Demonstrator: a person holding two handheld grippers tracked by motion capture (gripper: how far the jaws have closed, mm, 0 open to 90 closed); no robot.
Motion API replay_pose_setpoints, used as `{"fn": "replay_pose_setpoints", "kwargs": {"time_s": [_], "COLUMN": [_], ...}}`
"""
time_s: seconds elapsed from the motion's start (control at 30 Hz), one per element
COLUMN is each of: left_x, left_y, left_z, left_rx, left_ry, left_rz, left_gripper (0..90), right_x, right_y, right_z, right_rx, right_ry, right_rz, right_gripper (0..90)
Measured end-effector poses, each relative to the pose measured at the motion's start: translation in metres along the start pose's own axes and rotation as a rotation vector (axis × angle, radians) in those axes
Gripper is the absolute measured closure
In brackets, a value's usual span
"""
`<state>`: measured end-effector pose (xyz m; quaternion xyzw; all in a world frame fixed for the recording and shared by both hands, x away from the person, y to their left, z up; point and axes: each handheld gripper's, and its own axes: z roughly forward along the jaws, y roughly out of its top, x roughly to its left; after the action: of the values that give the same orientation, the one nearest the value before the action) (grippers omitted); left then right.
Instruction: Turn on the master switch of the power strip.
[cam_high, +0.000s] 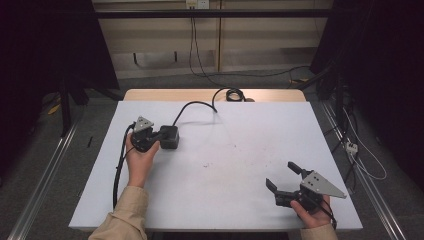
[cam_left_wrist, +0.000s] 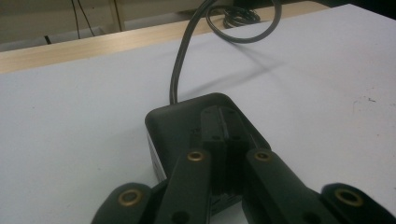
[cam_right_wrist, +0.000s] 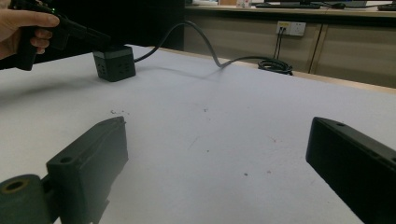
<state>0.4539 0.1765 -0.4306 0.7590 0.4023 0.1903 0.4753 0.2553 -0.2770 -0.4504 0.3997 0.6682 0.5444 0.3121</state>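
A black cube-shaped power socket (cam_high: 170, 138) (cam_left_wrist: 170, 122) (cam_right_wrist: 115, 63) sits on the left part of the white tabletop (cam_high: 225, 170). Its grey cable (cam_high: 192, 105) (cam_left_wrist: 179, 65) (cam_right_wrist: 205, 42) runs back to a coil (cam_high: 233, 94) at the far edge. My left gripper (cam_high: 161, 135) (cam_left_wrist: 223, 122) (cam_right_wrist: 95, 37) is shut, jaws pressed together with nothing between them, tips resting on top of the socket. My right gripper (cam_high: 281, 174) (cam_right_wrist: 217, 128) stands open near the front right, holding nothing, its jaws pointing toward the socket over bare table.
A strip of wooden table (cam_high: 210, 94) shows behind the white top. Wall outlets (cam_right_wrist: 290, 28) and hanging cords (cam_high: 192, 45) are at the back. Loose cables (cam_high: 355, 150) lie on the floor to the right. Small dark specks (cam_high: 205, 164) mark the middle of the table.
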Motion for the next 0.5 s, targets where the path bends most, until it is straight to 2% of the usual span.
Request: {"fn": "replay_pose_setpoints", "kwargs": {"time_s": [0.5], "left_x": [-0.0009], "left_y": [0.0012], "left_z": [0.0004], "left_rx": [0.008], "left_ry": [0.005], "left_rz": [0.007], "left_gripper": [90.0], "right_x": [0.0003], "right_y": [0.0002], "right_z": [0.0001], "right_rx": [-0.001], "right_ry": [-0.002], "right_rz": [-0.001], "right_gripper": [4.8]}}
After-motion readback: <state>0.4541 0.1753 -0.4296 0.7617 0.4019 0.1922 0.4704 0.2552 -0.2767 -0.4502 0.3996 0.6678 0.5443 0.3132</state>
